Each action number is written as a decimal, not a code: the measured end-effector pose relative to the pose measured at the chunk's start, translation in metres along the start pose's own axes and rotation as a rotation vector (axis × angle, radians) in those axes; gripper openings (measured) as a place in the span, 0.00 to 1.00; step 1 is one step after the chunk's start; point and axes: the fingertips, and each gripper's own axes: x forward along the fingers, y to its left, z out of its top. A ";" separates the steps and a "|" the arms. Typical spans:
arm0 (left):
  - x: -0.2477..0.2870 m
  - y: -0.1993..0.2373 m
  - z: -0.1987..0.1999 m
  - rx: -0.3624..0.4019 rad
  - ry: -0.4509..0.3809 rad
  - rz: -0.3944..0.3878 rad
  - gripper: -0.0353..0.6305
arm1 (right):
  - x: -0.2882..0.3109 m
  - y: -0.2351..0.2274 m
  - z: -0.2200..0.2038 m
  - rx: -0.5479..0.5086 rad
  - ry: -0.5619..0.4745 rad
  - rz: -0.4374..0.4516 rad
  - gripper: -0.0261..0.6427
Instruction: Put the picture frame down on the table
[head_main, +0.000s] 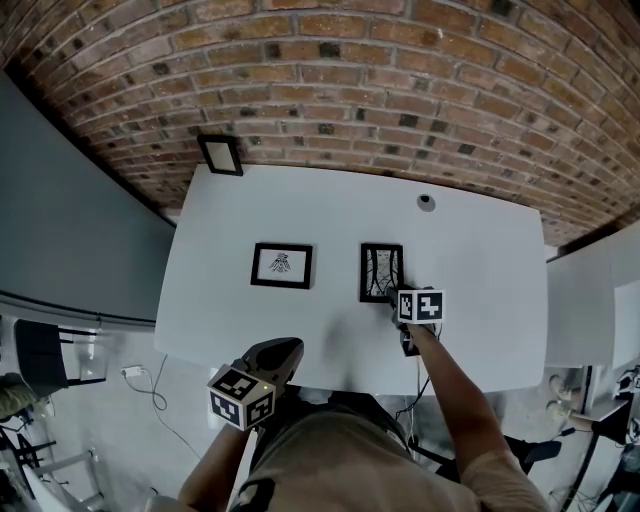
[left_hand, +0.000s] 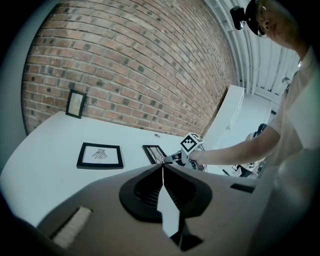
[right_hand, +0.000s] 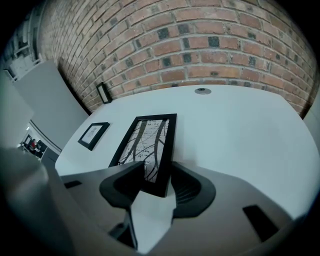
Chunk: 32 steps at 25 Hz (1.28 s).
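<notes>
our right claw pinching the near end of the picture frame, lying on the table, our left claw pressed together at 7 o'clock

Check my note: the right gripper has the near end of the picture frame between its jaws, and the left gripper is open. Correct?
Not quite. The left gripper is shut, jaws together with nothing between them, as the left gripper view shows. The rest stands: the right gripper has the near end of the picture frame between its jaws.
</notes>
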 end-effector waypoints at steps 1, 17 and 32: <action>0.000 0.000 0.000 -0.001 -0.002 0.000 0.07 | 0.000 0.000 0.000 0.001 -0.003 -0.002 0.28; -0.008 0.010 0.003 -0.004 -0.028 -0.004 0.07 | -0.021 -0.002 0.013 0.015 -0.127 -0.044 0.36; -0.044 0.042 0.016 -0.020 -0.114 0.018 0.07 | -0.063 0.080 0.028 -0.026 -0.213 0.076 0.27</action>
